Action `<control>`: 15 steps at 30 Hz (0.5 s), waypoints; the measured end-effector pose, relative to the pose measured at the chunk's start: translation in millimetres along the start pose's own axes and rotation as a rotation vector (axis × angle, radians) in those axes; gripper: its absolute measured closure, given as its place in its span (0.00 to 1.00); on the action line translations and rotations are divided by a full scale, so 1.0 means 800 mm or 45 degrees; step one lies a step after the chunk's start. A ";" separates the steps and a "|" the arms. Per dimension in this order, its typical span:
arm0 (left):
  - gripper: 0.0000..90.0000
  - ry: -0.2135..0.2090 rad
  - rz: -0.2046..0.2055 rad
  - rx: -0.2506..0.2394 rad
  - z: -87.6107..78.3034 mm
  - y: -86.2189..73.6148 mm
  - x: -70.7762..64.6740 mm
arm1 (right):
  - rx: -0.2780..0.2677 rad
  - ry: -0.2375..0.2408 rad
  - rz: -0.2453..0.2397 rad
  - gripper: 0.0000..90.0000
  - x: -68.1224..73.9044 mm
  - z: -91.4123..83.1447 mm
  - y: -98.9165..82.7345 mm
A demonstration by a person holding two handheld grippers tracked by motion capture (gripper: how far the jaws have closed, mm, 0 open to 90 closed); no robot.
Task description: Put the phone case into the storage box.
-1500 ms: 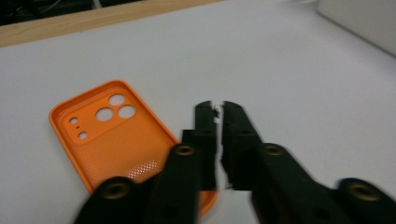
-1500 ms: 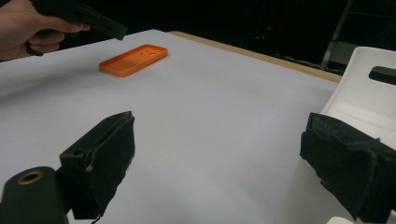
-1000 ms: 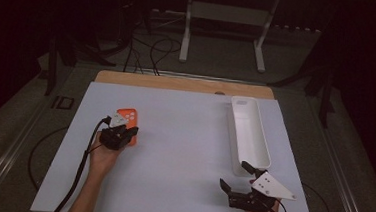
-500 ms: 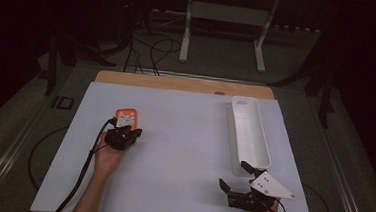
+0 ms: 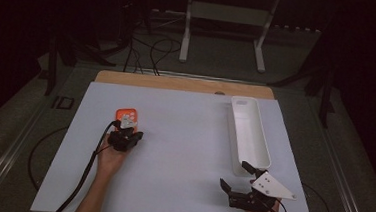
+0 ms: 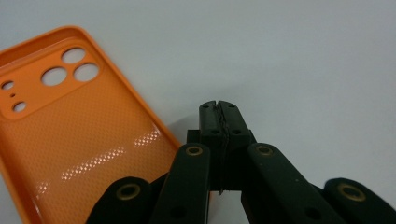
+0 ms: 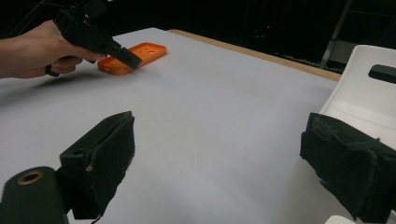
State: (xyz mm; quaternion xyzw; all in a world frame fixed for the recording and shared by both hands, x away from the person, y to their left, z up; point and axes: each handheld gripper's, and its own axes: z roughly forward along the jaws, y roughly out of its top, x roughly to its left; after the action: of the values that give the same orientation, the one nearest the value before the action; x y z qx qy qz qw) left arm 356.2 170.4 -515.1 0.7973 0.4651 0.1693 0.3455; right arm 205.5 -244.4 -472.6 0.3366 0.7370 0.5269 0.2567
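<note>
Dark room all round, with a white stand (image 5: 224, 26) and loose cables on the floor behind the table (image 5: 182, 156). Its pale top is lying over a wooden board whose far edge is showing.

I am watching the left gripper (image 5: 125, 138) (image 6: 219, 109) sitting at the table's left, the hand (image 5: 111, 156) coming in from the near edge. Its jaws are pressed fully together, tips meeting, with nothing between them. In the left gripper view the closed tips are hanging just beside the right long edge of the orange case (image 6: 70, 130), over bare table; I cannot tell whether they are touching it. The case (image 5: 126, 117) is lying flat with its hollow inside facing up and the camera cut-outs at its far end. In the high view the gripper is covering the case's near end.

I am seeing the right gripper (image 5: 236, 182) (image 7: 224, 168) resting at the near right corner, well apart from the case. Its jaws are standing wide, holding nothing, with bare table between the pads. The grey plate on top is pointing toward the right edge.

A long white tray (image 5: 248, 135) (image 7: 359, 88) is lying along the right side, its near end just beside the right gripper. It is looking empty, with a handle slot at the far end.

From the right gripper view, the left gripper (image 7: 100, 39) is pointing down at the case (image 7: 133, 58) across the table.
</note>
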 end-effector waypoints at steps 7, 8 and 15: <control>1.00 0.018 -0.023 0.005 -0.003 -0.006 0.005 | 0.000 -0.001 0.000 0.11 0.000 0.000 0.000; 1.00 0.023 -0.020 0.006 -0.003 -0.007 0.006 | 0.000 -0.001 0.000 0.11 0.000 0.000 0.000; 1.00 0.077 -0.037 0.028 -0.017 -0.016 0.017 | 0.000 -0.005 0.002 0.11 -0.001 -0.001 0.000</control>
State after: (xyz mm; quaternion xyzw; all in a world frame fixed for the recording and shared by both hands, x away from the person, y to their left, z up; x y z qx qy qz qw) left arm 347.1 191.9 -515.5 0.7887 0.4886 0.1832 0.3250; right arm 205.7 -245.4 -472.2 0.3382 0.7364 0.5263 0.2578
